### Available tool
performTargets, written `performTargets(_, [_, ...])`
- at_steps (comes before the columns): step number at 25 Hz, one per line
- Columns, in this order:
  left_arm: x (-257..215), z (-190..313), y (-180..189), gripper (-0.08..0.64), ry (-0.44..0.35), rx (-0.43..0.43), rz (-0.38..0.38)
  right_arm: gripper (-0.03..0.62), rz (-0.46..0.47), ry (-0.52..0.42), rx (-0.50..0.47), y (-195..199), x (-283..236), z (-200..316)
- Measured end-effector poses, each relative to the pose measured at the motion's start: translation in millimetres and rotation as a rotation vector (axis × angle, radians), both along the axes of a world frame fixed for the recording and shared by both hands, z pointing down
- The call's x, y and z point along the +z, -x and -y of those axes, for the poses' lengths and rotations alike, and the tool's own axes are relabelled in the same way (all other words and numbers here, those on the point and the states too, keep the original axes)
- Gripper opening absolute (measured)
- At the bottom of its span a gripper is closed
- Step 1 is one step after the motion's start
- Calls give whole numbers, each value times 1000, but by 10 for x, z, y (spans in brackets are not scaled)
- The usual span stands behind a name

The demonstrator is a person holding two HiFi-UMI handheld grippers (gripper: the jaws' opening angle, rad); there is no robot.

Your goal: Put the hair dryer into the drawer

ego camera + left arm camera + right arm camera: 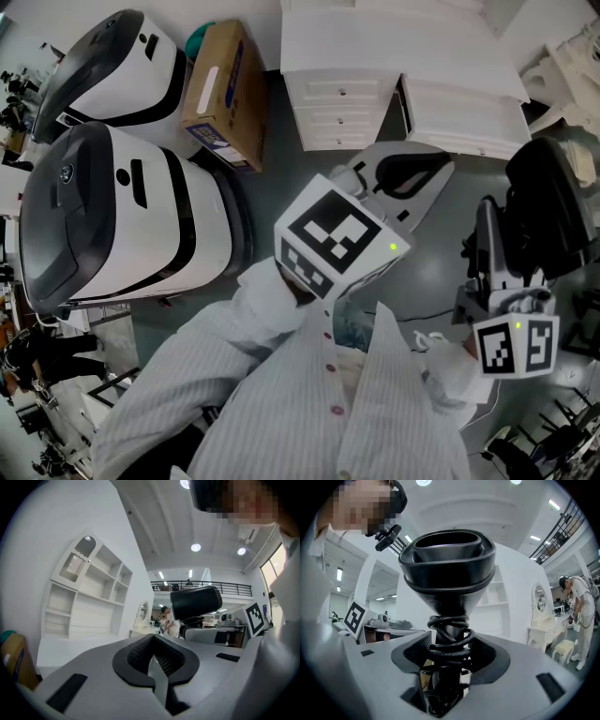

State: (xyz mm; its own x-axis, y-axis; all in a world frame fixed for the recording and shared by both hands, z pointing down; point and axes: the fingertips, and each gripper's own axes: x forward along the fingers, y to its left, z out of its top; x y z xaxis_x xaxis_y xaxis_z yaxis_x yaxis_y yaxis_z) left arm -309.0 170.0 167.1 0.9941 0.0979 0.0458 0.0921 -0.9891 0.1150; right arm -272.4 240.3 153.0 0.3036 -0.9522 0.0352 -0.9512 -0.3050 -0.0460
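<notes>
Lab hall, bulky white machines (103,225)

Your hair dryer (447,569) looks like smooth black plastic, faintly glossy. The box (225,94) is matt cardboard. Your shirt (281,403) is soft cloth.

White drawer unit (342,103), cardboard box (223,94), black hair dryer (548,202)

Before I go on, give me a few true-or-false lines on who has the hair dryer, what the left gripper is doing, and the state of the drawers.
1. The right gripper grips the hair dryer by its cord-wrapped handle. True.
2. The left gripper carries a box. False: its jaws are together with nothing between them.
3. The drawers of the white drawer unit all look closed. True.
4. The hair dryer lies in a drawer. False: it is held in the right gripper, away from the drawer unit.
</notes>
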Motion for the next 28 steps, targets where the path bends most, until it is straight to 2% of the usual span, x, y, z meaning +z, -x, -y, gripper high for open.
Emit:
performTargets(7, [24,54,-351,11,1,17,1,233,9,10,18,-310,62,23])
performTargets(14, [22,404,-829,11,0,24,-12,233,7,16,26,-782,90,360])
performTargets(28, [-12,1435,-2282,11,3,85,-3,233,21,30,93,-2160,63,1360])
